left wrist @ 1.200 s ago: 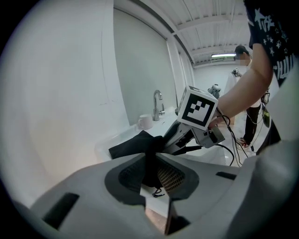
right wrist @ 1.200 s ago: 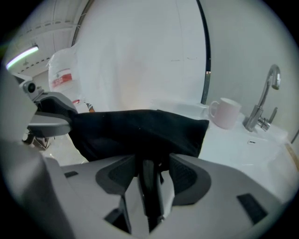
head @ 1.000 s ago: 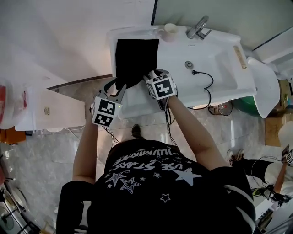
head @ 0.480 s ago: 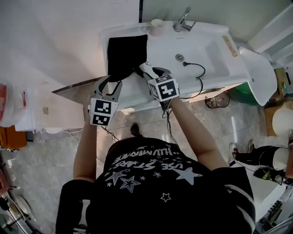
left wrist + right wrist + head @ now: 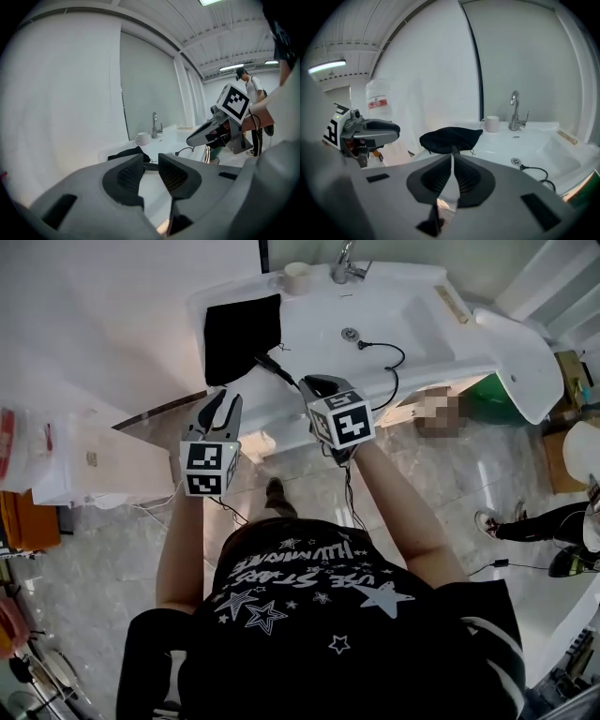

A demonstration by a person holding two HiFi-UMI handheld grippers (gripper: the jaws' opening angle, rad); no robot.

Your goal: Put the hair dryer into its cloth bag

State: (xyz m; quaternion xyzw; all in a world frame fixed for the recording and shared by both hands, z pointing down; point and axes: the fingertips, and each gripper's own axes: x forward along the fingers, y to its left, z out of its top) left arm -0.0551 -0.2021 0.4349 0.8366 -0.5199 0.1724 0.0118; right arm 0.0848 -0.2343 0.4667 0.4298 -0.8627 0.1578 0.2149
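Black cloth bag lies bulging on the sink's left corner, hair dryer apparently inside; its cord trails into the basin. Left gripper: jaws apart, closing, empty. Right gripper: jaws almost together, closing, empty. Risk: a snagged cord could drag the bag off.

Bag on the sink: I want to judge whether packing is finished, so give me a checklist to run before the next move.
1. Dryer inside bag: cannot tell; the bag bulges, but its contents are hidden.
2. Cord tucked in: not ok; it lies loose in the sink basin.
3. Left tool free: ok; jaws closing, nothing between them.
4. Right tool free: ok; jaws closing, almost together, empty.
5. Bag settled: ok; it lies on the sink's ledge, apart from the cup.
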